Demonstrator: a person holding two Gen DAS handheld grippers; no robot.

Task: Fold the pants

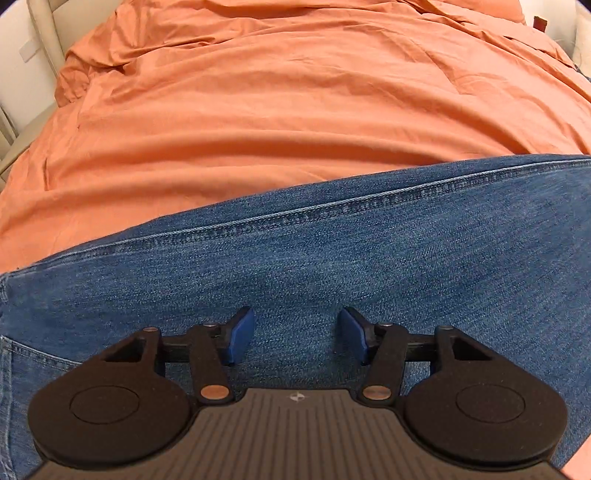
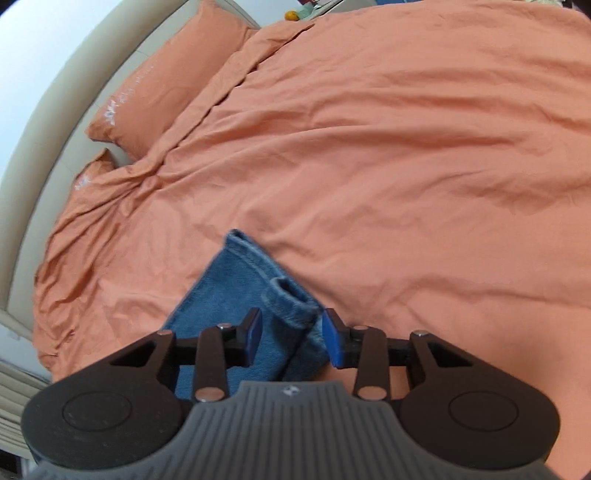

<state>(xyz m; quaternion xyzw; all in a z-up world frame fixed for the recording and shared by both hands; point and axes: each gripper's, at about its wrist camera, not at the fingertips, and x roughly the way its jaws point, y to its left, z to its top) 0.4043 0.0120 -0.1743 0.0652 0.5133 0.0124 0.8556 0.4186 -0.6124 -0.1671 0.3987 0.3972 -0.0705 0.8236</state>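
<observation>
Blue denim pants (image 1: 332, 258) lie flat on an orange bedspread (image 1: 295, 110); a stitched seam runs across them. My left gripper (image 1: 297, 334) hovers low over the denim, open and empty. In the right wrist view the hem end of a leg (image 2: 251, 280) lies on the bedspread (image 2: 406, 166), one hem curled into a small roll (image 2: 291, 299). My right gripper (image 2: 291, 336) is open, its blue pads either side of that rolled hem, not closed on it.
Two orange pillows (image 2: 166, 81) lie at the head of the bed against a beige padded headboard (image 2: 55, 129). A beige bed frame edge (image 1: 40, 44) shows at upper left. Small items (image 2: 295, 14) sit beyond the bed's far corner.
</observation>
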